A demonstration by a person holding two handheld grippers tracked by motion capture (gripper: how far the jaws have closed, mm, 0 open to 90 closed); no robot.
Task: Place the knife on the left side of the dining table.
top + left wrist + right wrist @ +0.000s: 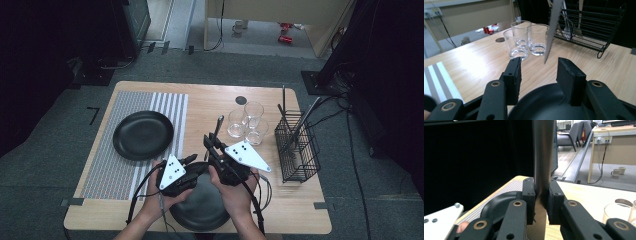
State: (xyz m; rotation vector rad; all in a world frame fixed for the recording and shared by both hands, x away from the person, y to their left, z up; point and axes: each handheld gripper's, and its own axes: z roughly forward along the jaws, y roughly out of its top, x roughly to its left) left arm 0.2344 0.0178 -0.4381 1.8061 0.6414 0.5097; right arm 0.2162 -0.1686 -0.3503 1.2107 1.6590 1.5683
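A steel knife [542, 150] with a serrated blade [552, 27] stands upright in my right gripper [541, 187], whose jaws are shut on the flat metal. In the high view that gripper [212, 145] is above the near black plate [200, 205], with the knife's end [219, 122] sticking out toward the glasses. My left gripper [539, 65] is open beside it over the same plate [544, 105]. The blade's tip hangs just beyond its jaws and touches neither pad. From above, the left gripper [192, 161] sits close to the right one's left side.
Three clear glasses [247, 124] stand in a cluster behind the grippers. A black wire rack [297, 145] holding utensils is at the right edge. A second black plate [143, 135] lies on a striped mat [112, 170] at the left.
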